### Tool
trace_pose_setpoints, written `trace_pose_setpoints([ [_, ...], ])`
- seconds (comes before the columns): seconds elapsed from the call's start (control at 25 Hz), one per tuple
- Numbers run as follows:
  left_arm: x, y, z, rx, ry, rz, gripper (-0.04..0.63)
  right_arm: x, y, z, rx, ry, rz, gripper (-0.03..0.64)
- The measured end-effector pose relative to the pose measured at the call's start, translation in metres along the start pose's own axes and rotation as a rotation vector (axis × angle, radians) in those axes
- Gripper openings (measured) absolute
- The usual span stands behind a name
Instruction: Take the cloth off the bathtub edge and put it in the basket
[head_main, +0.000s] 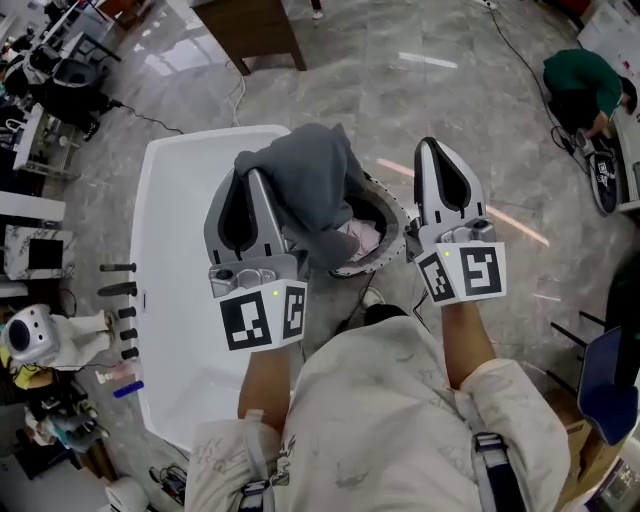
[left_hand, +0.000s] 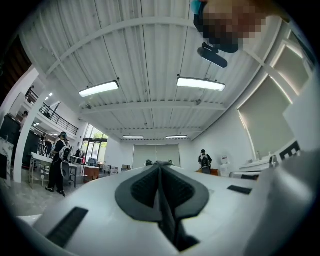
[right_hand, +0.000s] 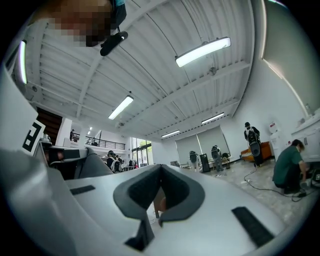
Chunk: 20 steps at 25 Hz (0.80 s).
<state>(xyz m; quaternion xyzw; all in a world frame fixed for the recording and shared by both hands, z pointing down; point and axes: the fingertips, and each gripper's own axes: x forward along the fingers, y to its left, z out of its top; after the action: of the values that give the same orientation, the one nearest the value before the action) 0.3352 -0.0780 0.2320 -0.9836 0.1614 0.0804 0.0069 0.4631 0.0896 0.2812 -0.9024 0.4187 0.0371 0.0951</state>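
No words, brand names or numbers are showing legibly on anything here. The only printed signs are appearing on the left marker cube (head_main: 265, 318) and the right marker cube (head_main: 463, 272). Each is displaying black-and-white square code patterns on the two faces turned toward the head view, blocks rather than letters. One more such pattern is peeking in at the left edge of the right gripper view, and it is spelling out nothing either.
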Motion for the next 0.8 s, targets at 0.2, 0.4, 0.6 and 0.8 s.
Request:
trace_pose_setpoints([
  [0.2,0.016,-0.017,-0.010,-0.008,0.017,-0.038,0.017,-0.003,-0.021,-0.002,0.005,0.002,-0.039,-0.012],
  [0.4,0.022,-0.029,-0.032,-0.017,0.059,-0.052,0.017,-0.007,-0.035,-0.012,0.010,0.024,-0.058,-0.012],
  [0.6,0.023,-0.036,-0.065,-0.027,0.122,-0.061,0.017,-0.010,-0.046,-0.029,0.019,0.057,-0.074,-0.012],
  [0.8,0.023,-0.037,-0.109,-0.065,0.214,-0.059,0.017,-0.007,-0.051,-0.051,0.032,0.103,-0.079,-0.012],
])
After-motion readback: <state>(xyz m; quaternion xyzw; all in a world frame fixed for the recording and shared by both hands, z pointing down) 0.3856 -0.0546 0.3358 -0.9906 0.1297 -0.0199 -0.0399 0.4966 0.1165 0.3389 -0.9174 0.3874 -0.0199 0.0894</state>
